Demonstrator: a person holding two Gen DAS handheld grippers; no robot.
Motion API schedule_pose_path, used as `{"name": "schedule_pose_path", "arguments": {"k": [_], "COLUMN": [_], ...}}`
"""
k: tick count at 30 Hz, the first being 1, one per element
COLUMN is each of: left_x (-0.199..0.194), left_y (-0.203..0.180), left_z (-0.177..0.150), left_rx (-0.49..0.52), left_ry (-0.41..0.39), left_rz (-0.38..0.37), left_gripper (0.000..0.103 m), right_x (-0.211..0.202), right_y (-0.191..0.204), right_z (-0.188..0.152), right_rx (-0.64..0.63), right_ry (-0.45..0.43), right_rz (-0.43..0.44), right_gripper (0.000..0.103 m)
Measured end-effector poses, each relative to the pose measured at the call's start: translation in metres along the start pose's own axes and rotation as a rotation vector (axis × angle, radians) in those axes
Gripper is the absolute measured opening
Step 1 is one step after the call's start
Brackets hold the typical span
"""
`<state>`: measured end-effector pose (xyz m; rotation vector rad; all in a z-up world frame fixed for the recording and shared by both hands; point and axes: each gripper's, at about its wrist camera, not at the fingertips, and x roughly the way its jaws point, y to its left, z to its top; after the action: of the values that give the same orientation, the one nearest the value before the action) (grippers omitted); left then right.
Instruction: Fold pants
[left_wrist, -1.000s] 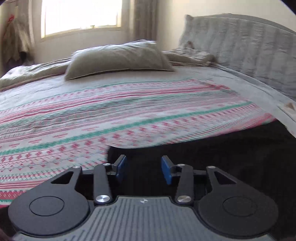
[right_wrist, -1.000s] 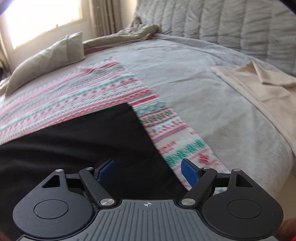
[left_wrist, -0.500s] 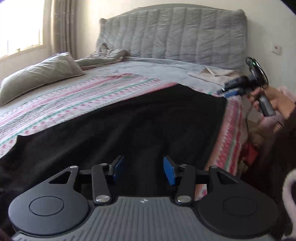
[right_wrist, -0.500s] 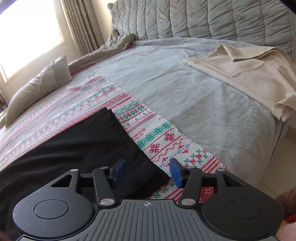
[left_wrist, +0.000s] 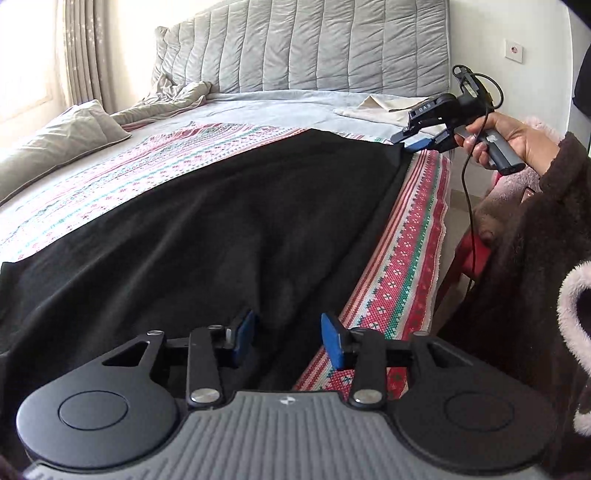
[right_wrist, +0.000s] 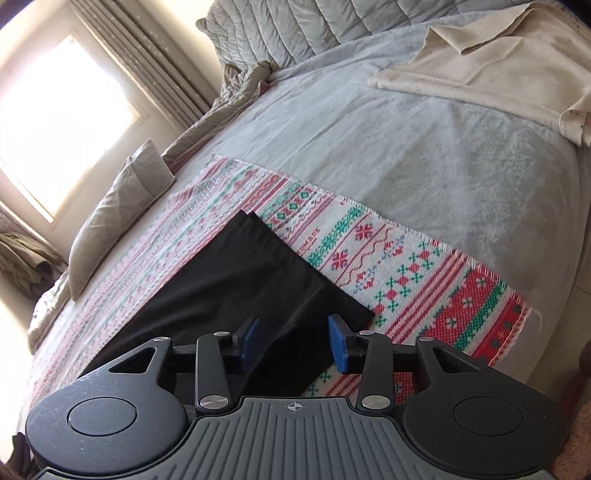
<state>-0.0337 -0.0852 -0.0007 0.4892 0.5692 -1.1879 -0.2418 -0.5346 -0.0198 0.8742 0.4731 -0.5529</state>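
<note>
while the black pants (left_wrist: 229, 221) are lying flat on the patterned blanket (left_wrist: 402, 258) across the bed, their long axis is running from one hand to the other, along the bed's near edge. nearest the left camera, the left gripper (left_wrist: 288, 339) is hanging over one end of the pants with its jaws half spread and just closing in; dark cloth is sitting under and between the blue pads, but the pads are not pressing on it. in the right wrist view the right gripper (right_wrist: 293, 345) is hovering over the opposite end, where a squared corner of the pants (right_wrist: 258, 280) is pointing toward the blanket's fringe; its jaws have also been narrowing and are standing partly apart, with the cloth's side edge passing between them, untouched as far as i can judge. each hand is nearer its own end, so the coming pinch is depending on both dropping onto that near edge.

farther off, the left view is showing the right gripper beside the far corner, whether touching i cannot tell. which end is the waistband is hard to make out, and the pants' left end is being cut off by the frame.
</note>
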Motion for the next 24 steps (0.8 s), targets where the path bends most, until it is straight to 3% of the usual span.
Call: {"name": "schedule_pose_path", "arguments": {"k": [6, 8, 9, 10, 13, 18, 24], "left_x": [0.004, 0.004, 0.004, 0.002, -0.005, -0.011, -0.003], "left_y": [0.003, 0.004, 0.003, 0.002, 0.000, 0.003, -0.005], "left_z": [-0.002, -0.001, 0.000, 0.000, 0.002, 0.004, -0.001], "left_rx": [-0.037, -0.041, -0.039, -0.033, -0.006, -0.013, 0.052], "left_ry": [0.001, -0.007, -0.013, -0.023, -0.045, -0.032, 0.070], "left_rz": [0.030, 0.037, 0.039, 0.040, 0.038, -0.018, -0.092], "left_gripper": [0.028, 0.016, 0.012, 0.010, 0.009, 0.009, 0.011], "right_x": [0.000, 0.003, 0.005, 0.006, 0.005, -0.009, 0.004], "right_y": [0.000, 0.002, 0.004, 0.006, 0.014, 0.016, 0.023], "right_z": [-0.006, -0.007, -0.007, -0.008, -0.008, -0.006, -0.010], "right_rx": [0.002, -0.005, -0.022, -0.045, -0.110, -0.122, -0.234], "right_ry": [0.021, 0.001, -0.013, -0.023, -0.059, -0.124, -0.071], "right_rz": [0.024, 0.027, 0.025, 0.005, -0.059, -0.090, -0.254], "right_gripper": [0.038, 0.038, 0.030, 0.015, 0.003, 0.001, 0.000]}}
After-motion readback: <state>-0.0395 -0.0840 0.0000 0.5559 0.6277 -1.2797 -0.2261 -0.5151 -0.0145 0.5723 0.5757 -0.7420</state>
